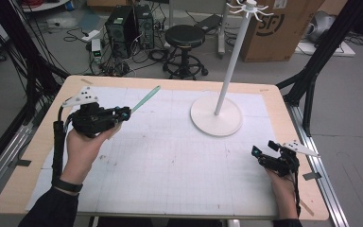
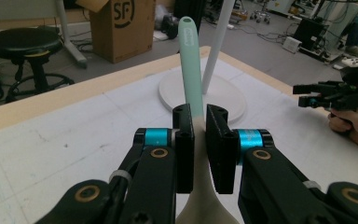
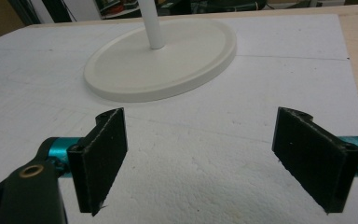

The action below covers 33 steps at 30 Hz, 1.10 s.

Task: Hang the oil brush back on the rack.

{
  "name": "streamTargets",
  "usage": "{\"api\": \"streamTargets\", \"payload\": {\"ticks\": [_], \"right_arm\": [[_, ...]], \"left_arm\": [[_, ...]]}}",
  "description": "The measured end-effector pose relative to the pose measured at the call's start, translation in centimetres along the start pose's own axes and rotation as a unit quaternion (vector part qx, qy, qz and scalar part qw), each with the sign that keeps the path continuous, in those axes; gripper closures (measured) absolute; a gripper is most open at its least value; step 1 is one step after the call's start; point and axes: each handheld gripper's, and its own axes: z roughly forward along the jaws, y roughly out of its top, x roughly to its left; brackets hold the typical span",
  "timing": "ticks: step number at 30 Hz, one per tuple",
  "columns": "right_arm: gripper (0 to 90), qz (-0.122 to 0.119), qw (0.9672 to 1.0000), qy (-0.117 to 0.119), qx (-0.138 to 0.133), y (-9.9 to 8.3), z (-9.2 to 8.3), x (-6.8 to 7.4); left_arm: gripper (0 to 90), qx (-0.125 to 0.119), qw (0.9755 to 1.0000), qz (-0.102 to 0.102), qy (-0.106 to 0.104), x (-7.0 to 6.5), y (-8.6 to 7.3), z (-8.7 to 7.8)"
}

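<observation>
High view — green spatula (image 1: 145,100) in left tool (image 1: 123,113), handle up-right toward stand (image 1: 216,116)

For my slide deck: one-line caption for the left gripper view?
Left gripper clamps a mint-green utensil handle, aimed toward the white rack's base.

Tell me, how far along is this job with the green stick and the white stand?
Done: the left claw is shut on the mint-green utensil and holds it above the table.
In hand: it points toward the white stand.
Left: probably hanging it on the hooks up top, still bare. The right claw rests open, empty.
</observation>
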Motion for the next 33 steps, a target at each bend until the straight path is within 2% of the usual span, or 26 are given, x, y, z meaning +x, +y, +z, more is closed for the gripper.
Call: {"api": "streamTargets", "payload": {"ticks": [3, 10, 15, 21, 33], "right_arm": [[17.1, 0.000, 1.0000, 0.000, 0.000, 0.0, 0.0, 0.0], [17.1, 0.003, 1.0000, 0.001, 0.001, 0.0, 0.0, 0.0], [17.2, 0.000, 1.0000, 0.001, 0.000, 0.0, 0.0, 0.0], [17.1, -0.001, 1.0000, 0.001, -0.001, 0.0, 0.0, 0.0], [17.1, 0.001, 1.0000, 0.003, -0.002, 0.0, 0.0, -0.1]], "left_arm": [[82.1, -0.010, 0.9999, -0.006, -0.007, 0.0, 0.9, 0.3], [82.1, -0.026, 0.9994, 0.013, -0.019, -0.5, 3.8, 1.2], [82.0, -0.021, 0.9990, 0.022, -0.033, -0.9, 6.0, 2.1], [82.1, -0.031, 0.9983, 0.018, -0.045, -1.2, 8.3, 3.4], [82.0, -0.044, 0.9968, 0.031, -0.059, -1.9, 11.7, 5.4]]}}
